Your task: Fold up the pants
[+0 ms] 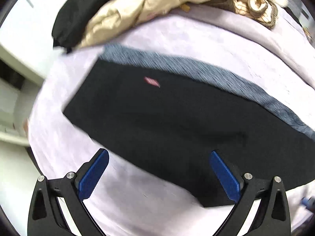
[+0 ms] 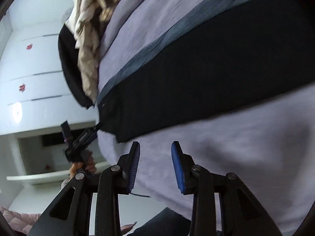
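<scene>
- The black pants (image 1: 167, 122) are lying flat as a long band on the lavender bedsheet (image 1: 196, 43), folded lengthwise by the look of it, with a grey-blue strip (image 1: 196, 66) showing along their far edge.
- Judging from that, the step in hand is the crosswise fold: bringing one end of the band over toward the other.
- The left gripper (image 1: 158, 175) is hanging over the near edge of the pants with its jaws spread wide, gripping nothing; its right blue pad (image 1: 225, 177) is sitting over black cloth, its left pad over bare sheet, and whether either is touching cannot be told.
- The right gripper (image 2: 155, 167) is hovering over bare sheet just near the end of the pants (image 2: 196, 78), jaws partly open with a clear gap and holding nothing.
- In the right wrist view, the left gripper (image 2: 80, 139) is appearing beside the far-left corner of the pants.
- The next move calls for each gripper pinching every layer at the end corners, then lifting evenly so the band is not skewing.
- A pile of beige clothing (image 1: 149, 5) is sitting at the far side, well apart from the work.
</scene>
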`<state>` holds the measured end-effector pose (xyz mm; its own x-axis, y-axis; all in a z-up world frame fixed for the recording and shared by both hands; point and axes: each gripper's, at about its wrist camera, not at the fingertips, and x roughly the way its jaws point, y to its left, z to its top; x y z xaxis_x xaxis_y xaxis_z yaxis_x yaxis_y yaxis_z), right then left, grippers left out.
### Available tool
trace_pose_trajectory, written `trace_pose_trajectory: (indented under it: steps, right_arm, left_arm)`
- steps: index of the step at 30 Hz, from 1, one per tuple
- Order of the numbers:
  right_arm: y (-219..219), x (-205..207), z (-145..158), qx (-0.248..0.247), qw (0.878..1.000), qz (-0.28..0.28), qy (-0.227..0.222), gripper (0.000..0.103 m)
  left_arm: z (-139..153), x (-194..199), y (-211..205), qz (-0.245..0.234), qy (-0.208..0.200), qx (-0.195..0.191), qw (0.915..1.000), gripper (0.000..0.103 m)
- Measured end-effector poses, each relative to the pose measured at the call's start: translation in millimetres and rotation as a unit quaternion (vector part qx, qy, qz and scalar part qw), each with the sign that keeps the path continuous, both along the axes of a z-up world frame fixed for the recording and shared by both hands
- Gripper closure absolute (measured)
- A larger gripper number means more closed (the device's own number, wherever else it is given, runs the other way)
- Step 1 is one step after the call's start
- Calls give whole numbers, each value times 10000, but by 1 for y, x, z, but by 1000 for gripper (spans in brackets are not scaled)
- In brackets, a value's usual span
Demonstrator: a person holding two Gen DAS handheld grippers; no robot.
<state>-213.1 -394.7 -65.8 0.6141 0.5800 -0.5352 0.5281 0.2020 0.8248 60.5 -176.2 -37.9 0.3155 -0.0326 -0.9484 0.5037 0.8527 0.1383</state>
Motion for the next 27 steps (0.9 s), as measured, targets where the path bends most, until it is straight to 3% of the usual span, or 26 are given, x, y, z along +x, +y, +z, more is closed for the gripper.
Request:
trace_pose_trajectory:
  steps: [3, 6, 9, 12, 15, 17, 19, 21, 23, 25, 27]
  right_arm:
    - [66, 61, -24, 243, 9996, 125, -64, 65]
    - [109, 107, -42, 317, 9993, -177, -60, 65]
    - [127, 128, -49, 198, 9987, -458, -29, 65]
    - [131, 137, -47, 173, 9968, -774, -105, 65]
    - [129, 142, -33, 22, 9971, -713, -248, 65]
    - [121, 153, -27, -140, 9980, -558, -244, 65]
    - [122, 142, -23, -646, 9979, -36, -4, 65]
    - [137, 152, -28, -1074, 9929, 486, 184, 66]
    - [154, 157, -32, -1242, 9885, 844, 177, 74]
    - [171, 160, -25, -1646, 9776, 1292, 212, 75]
    - [180, 153, -23, -1314, 9774, 1643, 195, 75]
  left_arm:
    - [-2, 32, 9, -297, -256, -41, 9992, 0]
    - [-21, 68, 16, -693, -430, 309, 9962, 0]
    - [-43, 93, 31, -700, -277, 477, 9960, 0]
    - [-57, 108, 46, -548, 81, 182, 9983, 0]
    - [-59, 112, 47, -667, 87, 103, 9977, 0]
    - [-59, 114, 45, -800, 35, 112, 9967, 0]
    - [-63, 120, 45, -824, 99, 49, 9965, 0]
    - [-65, 123, 46, -815, 195, -50, 9965, 0]
    - [-68, 131, 47, -821, 224, -97, 9963, 0]
    - [-68, 132, 47, -856, 191, -109, 9961, 0]
    - [-67, 134, 48, -834, 204, -132, 9962, 0]
